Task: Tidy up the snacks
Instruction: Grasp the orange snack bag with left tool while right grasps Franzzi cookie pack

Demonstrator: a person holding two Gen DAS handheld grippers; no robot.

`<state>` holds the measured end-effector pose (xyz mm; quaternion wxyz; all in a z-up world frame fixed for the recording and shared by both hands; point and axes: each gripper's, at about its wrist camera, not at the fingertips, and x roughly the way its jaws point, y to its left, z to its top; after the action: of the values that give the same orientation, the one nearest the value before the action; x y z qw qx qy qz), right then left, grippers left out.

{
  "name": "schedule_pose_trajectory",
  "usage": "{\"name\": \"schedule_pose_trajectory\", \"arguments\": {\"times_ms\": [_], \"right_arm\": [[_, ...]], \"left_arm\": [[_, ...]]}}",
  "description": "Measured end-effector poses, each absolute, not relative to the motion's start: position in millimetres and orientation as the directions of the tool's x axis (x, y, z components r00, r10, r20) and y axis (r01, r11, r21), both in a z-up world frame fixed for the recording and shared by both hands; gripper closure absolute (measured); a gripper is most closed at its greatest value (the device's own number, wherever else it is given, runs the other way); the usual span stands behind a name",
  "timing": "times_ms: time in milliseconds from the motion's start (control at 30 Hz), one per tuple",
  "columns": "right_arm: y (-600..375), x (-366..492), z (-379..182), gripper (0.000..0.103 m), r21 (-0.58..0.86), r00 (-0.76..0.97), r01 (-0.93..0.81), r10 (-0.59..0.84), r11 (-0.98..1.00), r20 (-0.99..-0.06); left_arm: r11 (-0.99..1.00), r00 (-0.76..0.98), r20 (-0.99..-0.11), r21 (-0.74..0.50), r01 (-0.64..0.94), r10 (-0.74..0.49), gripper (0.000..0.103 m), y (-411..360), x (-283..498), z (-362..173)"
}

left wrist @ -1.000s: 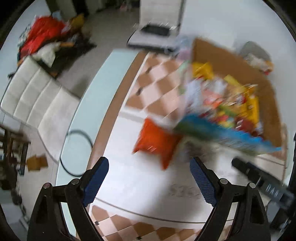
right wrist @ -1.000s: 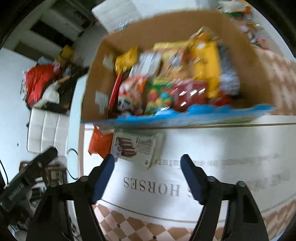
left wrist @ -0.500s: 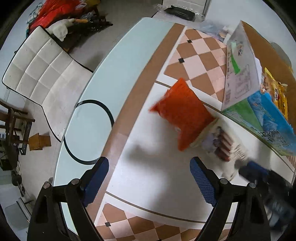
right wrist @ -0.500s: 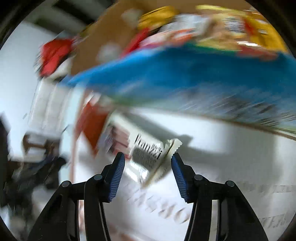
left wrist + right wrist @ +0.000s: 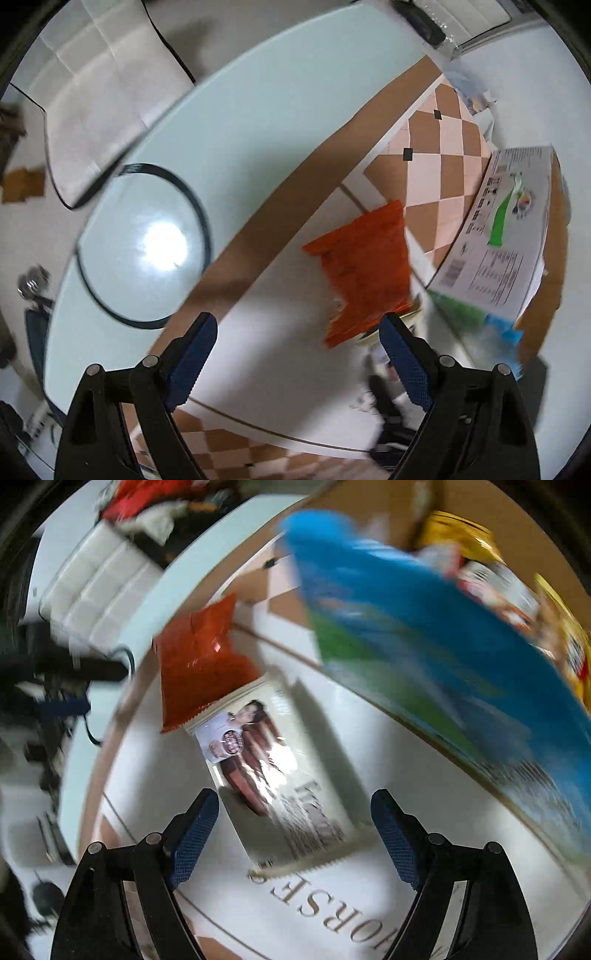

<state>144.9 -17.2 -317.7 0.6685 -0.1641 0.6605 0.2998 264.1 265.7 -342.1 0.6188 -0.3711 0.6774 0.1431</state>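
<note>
The right gripper (image 5: 291,834) has come down in the last second, and its wide-open jaws now stand on both sides of the wafer packet (image 5: 273,775) without holding it. This packet lies flat on the worktop (image 5: 424,786), touching the orange snack bag (image 5: 199,664) beside the snack box (image 5: 424,635), so a grasp seems next. The left gripper (image 5: 299,358) is also wide open and empty, near the orange bag.

Left wrist: looking steeply down at the table (image 5: 258,122) from fairly high. Right wrist: lower, close over the wafer packet (image 5: 280,775), facing the box (image 5: 424,635), apparently tilted. Shared by both: orange bag (image 5: 365,273) (image 5: 199,664) and box side.
</note>
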Motion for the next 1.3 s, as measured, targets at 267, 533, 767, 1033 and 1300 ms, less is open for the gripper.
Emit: {"name": "schedule_pose_trajectory", "arguments": {"times_ms": [267,533,767,1033,1300], "right_arm": [[-16.0,147.2,-332.1,0.03,0.084,-0.078,-0.587,0.047,0.805,-0.996],[-67.2,136.9,-341.2,0.033,0.062,-0.138,-0.465,-0.003,0.883,-0.99],[-103.3,134.1,-345.7,0.033,0.085,-0.2,-0.368,0.011,0.926,-0.98],[-137.0,141.9,-333.7,0.026,0.139,-0.212,-0.292,0.077,0.946,-0.974],[-102.9,161.7,-344.8,0.026,0.121,-0.209,-0.356,0.047,0.926,-0.977]], "left_arm": [[0.668,0.002,-0.913,-0.299,-0.681,-0.407,0.013,254.0,306.3,-356.9],[0.736,-0.089,-0.934,-0.212,-0.643,-0.347,0.013,225.4,334.1,-381.6],[0.822,-0.118,-0.969,-0.116,-0.557,-0.217,0.013,208.5,334.6,-389.5],[0.903,-0.062,-0.996,-0.033,-0.427,-0.065,0.051,196.5,328.4,-377.3],[0.962,-0.057,-0.998,0.008,-0.275,-0.008,0.053,150.3,292.5,-376.9]]}}
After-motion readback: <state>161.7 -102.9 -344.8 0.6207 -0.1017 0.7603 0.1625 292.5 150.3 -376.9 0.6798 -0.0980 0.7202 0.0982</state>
